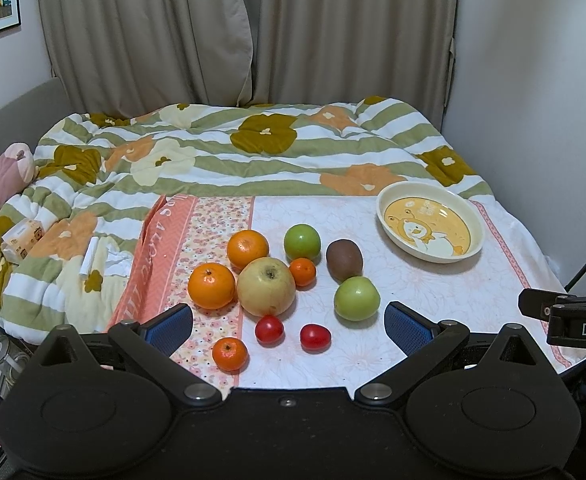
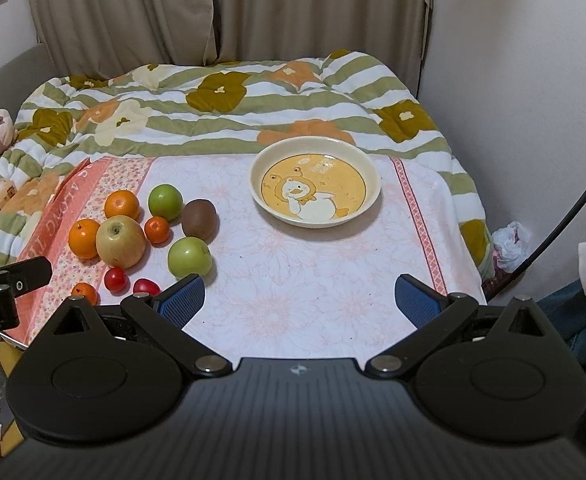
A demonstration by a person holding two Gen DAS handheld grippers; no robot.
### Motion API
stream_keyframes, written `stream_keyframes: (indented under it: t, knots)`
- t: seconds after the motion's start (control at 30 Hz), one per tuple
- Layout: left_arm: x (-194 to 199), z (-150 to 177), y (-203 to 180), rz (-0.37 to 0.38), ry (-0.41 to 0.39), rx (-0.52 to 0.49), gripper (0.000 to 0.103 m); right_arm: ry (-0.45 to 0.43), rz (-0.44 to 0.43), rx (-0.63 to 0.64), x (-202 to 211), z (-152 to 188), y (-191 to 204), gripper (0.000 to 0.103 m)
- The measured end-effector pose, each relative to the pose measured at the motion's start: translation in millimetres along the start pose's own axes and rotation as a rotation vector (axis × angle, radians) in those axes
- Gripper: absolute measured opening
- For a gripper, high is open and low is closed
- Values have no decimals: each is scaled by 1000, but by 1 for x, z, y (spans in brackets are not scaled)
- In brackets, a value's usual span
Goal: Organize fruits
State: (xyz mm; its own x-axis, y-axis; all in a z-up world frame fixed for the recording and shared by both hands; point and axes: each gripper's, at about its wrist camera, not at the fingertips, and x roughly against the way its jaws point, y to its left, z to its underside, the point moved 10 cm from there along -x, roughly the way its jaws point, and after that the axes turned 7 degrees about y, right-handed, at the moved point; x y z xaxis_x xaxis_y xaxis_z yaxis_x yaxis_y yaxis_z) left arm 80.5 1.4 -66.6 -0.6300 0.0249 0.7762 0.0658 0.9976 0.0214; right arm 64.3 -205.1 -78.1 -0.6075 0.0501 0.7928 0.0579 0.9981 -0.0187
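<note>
Task not yet begun, by the look of it; plate with duck print sits empty at the far right of the pink cloth; no fruit in it.

All fruit lies clustered at left, well apart from the plate: two oranges, yellow apple, two green apples, kiwi, two small mandarins, two red tomatoes.

Left gripper spread wide, holding nothing, hovering near the tomatoes; right gripper likewise spread and empty, over bare cloth.

Remaining, as I judge: every piece still to move.
</note>
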Motion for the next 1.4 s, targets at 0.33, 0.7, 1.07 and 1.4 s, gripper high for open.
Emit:
stream_keyframes:
  t: [0.33, 0.7, 1.07, 1.4]
  knots:
    - [1, -4, 3, -2, -4, 0, 103, -7, -3, -5, 0, -1, 3, 103]
    - [4, -10, 11, -17, -3, -4, 103, -13, -24, 7, 3, -6, -1, 103]
    - [-13, 3, 22, -100, -54, -43, 103, -43, -163, 83, -20, -12, 18, 103]
    - [-66, 8, 32, -30, -67, -149, 103, -6, -198, 45, -67, 1, 57, 103]
